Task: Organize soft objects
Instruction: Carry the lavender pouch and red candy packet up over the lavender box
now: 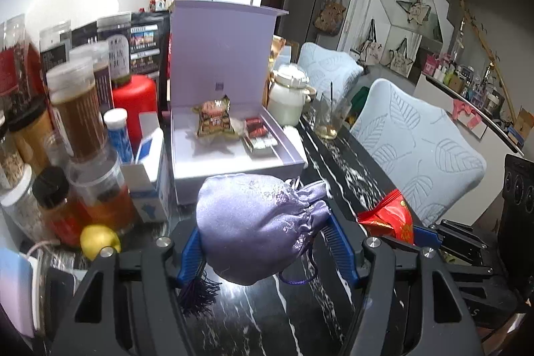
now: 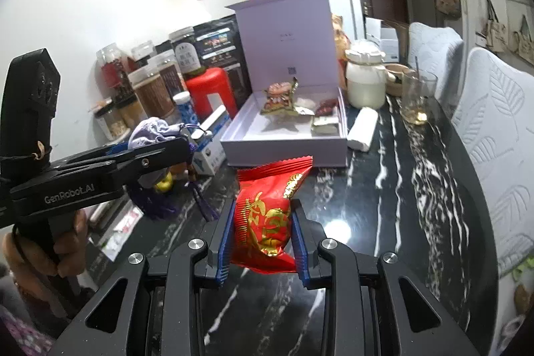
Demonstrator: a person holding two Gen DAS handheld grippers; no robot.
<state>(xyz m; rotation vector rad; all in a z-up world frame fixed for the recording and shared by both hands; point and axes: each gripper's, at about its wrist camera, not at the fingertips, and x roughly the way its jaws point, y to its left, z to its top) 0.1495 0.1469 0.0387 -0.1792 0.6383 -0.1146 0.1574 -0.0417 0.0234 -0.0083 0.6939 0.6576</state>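
My left gripper (image 1: 263,242) is shut on a purple satin drawstring pouch (image 1: 257,222) with a dark tassel, held above the black marble table. My right gripper (image 2: 262,236) is shut on a red snack packet (image 2: 267,212) with gold print, also above the table. An open lilac gift box (image 1: 233,155) stands just ahead, with a brown snack bag (image 1: 213,119) and small wrapped packets inside. In the right wrist view the box (image 2: 283,149) sits ahead, and the left gripper with the pouch (image 2: 150,132) is to the left. The red packet shows at right in the left wrist view (image 1: 390,219).
Jars and bottles (image 1: 80,109), a red canister (image 1: 137,102), a small blue-white carton (image 1: 150,175) and a lemon (image 1: 98,241) crowd the left. A white jar (image 2: 365,82), a glass (image 2: 415,99) and a white roll (image 2: 362,129) stand right of the box. Padded chairs (image 1: 417,149) line the table's right edge.
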